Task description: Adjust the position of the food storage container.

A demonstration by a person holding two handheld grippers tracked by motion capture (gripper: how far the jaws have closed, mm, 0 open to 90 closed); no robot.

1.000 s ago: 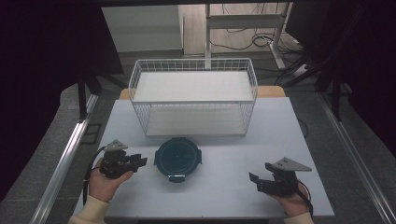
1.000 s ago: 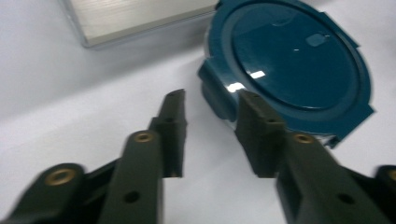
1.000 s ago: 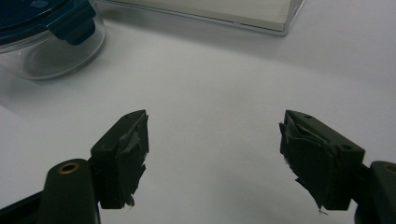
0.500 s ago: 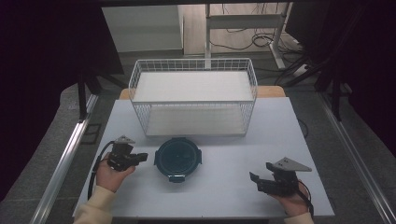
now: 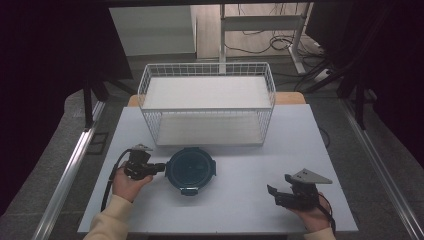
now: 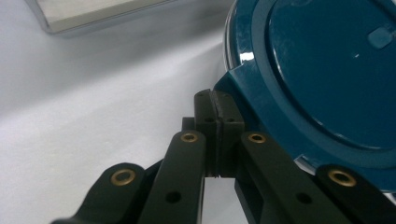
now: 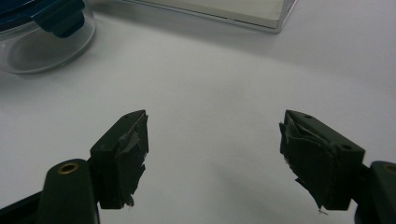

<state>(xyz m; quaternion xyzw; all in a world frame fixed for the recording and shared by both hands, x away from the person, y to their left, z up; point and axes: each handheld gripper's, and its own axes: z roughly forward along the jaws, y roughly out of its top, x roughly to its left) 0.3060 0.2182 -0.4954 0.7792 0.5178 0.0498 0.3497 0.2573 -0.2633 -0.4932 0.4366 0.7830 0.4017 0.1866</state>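
A round clear container with a dark teal lid [image 5: 190, 169] stands on the white table, just in front of the wire basket. My left gripper [image 5: 161, 168] is shut, and its tips rest against the left rim of the lid. In the left gripper view the two jaws are pressed together [image 6: 216, 100], right at a corner tab of the teal lid [image 6: 327, 70], with nothing between them. My right gripper [image 5: 272, 194] rests near the front right of the table, open and empty [image 7: 215, 154]. From there the container's glass wall [image 7: 42, 46] shows at the upper left.
A white wire basket [image 5: 207, 102] with two shelf boards stands at the back middle of the table [image 5: 300, 145]. Its lower board's edge [image 7: 224, 11] lies ahead of the right gripper. Bare table surface separates the container from the right gripper.
My left gripper has moved forward and to the right, from the table's left side up to the container's left rim. The right gripper has stayed in place.
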